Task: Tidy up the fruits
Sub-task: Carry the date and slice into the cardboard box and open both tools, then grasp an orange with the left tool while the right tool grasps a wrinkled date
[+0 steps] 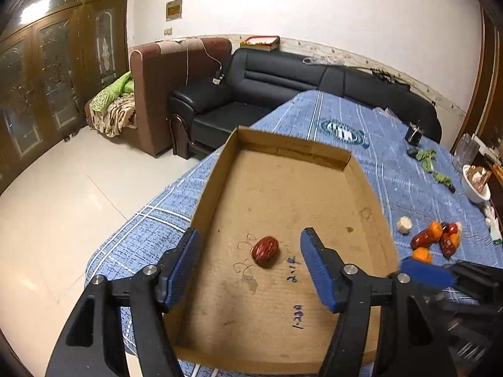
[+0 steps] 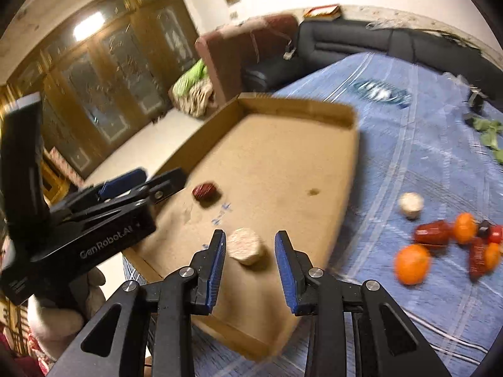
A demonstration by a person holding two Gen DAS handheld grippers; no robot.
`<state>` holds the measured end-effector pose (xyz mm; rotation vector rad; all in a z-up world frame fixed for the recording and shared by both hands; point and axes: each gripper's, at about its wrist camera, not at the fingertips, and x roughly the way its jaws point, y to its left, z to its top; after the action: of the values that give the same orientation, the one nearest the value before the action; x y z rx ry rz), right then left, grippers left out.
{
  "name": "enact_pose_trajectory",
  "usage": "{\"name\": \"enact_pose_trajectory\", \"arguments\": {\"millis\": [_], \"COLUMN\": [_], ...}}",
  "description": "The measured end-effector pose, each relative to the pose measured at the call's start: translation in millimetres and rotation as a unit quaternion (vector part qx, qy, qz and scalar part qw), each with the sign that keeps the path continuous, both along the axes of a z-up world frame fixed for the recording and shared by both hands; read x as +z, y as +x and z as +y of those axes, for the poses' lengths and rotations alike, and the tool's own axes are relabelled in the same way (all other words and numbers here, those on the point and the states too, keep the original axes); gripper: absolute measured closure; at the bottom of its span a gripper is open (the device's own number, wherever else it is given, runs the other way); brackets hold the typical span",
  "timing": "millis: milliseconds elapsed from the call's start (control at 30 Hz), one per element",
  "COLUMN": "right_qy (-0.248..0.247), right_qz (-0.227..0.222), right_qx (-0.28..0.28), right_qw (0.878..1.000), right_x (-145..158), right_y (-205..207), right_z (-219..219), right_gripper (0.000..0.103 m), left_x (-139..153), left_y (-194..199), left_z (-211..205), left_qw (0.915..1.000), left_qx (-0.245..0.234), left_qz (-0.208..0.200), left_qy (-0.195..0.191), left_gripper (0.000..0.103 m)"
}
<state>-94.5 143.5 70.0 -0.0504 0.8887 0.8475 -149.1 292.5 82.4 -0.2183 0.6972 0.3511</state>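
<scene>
A shallow cardboard box point(image 1: 220, 169) point(image 2: 314, 106) lies on the blue cloth. One wrinkled red date point(image 1: 265, 250) point(image 2: 205, 190) rests on the box floor, just ahead of my left gripper point(image 1: 250, 234), which stands open around nothing. From the right wrist view the left gripper point(image 2: 157, 182) hovers over the box's left wall. My right gripper point(image 2: 250, 245) is shut on a pale round piece point(image 2: 245, 245) above the box's near corner. Oranges point(image 2: 411, 264) and red dates point(image 2: 432, 234) lie in a loose heap point(image 1: 435, 235) right of the box, with a second pale piece point(image 1: 404, 224) point(image 2: 411, 204) beside them.
A white bowl point(image 1: 474, 185), green leaves point(image 1: 430, 163) and a small black box point(image 1: 414, 135) sit further back on the cloth. The table's left edge drops to the tiled floor point(image 1: 63, 204). A black sofa point(image 1: 251, 94) stands behind. A gloved hand point(image 2: 63, 301) grips the left gripper's handle.
</scene>
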Motion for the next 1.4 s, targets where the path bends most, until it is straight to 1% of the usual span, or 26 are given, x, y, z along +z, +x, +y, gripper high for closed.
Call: {"name": "enact_pose_trajectory", "arguments": {"millis": [67,133,200,300,333,400,467,533,600,667,833,933,1000,1133,1233,1267,1300,1333,1367,1400], "right_qy": [0.014,0.017,0.009,-0.015,-0.022,-0.026,-0.027,-0.029,-0.026,-0.019,-0.020,-0.019,-0.018,-0.010,-0.009,-0.011,-0.013,-0.019,-0.027,-0.033], "right_qz": [-0.007,-0.017,-0.024,-0.026,-0.021,-0.010,-0.005,-0.001,0.006,0.013,0.011,0.024,0.037,0.070,0.069,0.068,0.066,0.061,0.054,0.048], "right_qx": [-0.020,-0.050,-0.084,-0.144,-0.168,-0.201,-0.222,-0.238,-0.248,-0.248,-0.215,-0.202,-0.200,-0.208,-0.212,-0.210,-0.210,-0.210,-0.211,-0.211], "right_qw": [1.000,0.998,0.996,0.989,0.985,0.979,0.975,0.971,0.968,0.968,0.976,0.979,0.979,0.976,0.975,0.975,0.975,0.976,0.976,0.976], "right_x": [11,17,18,10,5,-2,-8,-13,-19,-23,-26,-33,-41,-57,-60,-60,-60,-60,-60,-60], "right_y": [1,3,9,19,23,30,35,37,41,46,57,68,75,90,95,96,97,97,97,97], "right_z": [-27,-61,-95,-147,-168,-196,-218,-233,-243,-243,-221,-206,-201,-194,-188,-186,-183,-180,-176,-174], "right_gripper": [0.066,0.064,0.063,0.063,0.063,0.063,0.063,0.063,0.063,0.063,0.063,0.063,0.063,0.063,0.063,0.063,0.063,0.063,0.063,0.063], "left_x": [6,10,13,13,12,8,1,-8,-19,-28,-48,-54,-55,-57,-60,-61,-61,-61,-61,-62], "left_y": [-1,1,7,17,22,32,42,53,64,75,96,105,107,110,111,111,111,112,113,114], "left_z": [-7,-20,-38,-68,-80,-104,-125,-146,-166,-179,-186,-185,-186,-189,-191,-192,-193,-193,-193,-192], "left_qw": [0.9999,0.9996,0.9984,0.9949,0.9930,0.9883,0.9817,0.9744,0.9700,0.9678,0.9706,0.9718,0.9721,0.9705,0.9689,0.9682,0.9680,0.9676,0.9672,0.9668], "left_qx": [-0.008,-0.027,-0.055,-0.101,-0.118,-0.152,-0.188,-0.218,-0.235,-0.243,-0.224,-0.217,-0.217,-0.224,-0.232,-0.235,-0.236,-0.237,-0.238,-0.239], "left_qz": [-0.007,-0.010,-0.012,-0.010,-0.007,0.002,0.013,0.027,0.043,0.053,0.078,0.086,0.085,0.085,0.085,0.085,0.086,0.087,0.088,0.089], "left_qy": [-0.001,-0.001,-0.001,-0.004,-0.006,-0.013,-0.031,-0.048,-0.047,-0.043,-0.040,-0.037,-0.028,-0.024,-0.016,-0.012,-0.006,-0.005,-0.006,-0.005], "left_gripper": [0.035,0.035,0.035,0.035,0.035,0.035,0.035,0.035,0.035,0.035,0.035,0.035,0.035,0.035,0.036,0.037,0.043,0.051,0.055,0.063]}}
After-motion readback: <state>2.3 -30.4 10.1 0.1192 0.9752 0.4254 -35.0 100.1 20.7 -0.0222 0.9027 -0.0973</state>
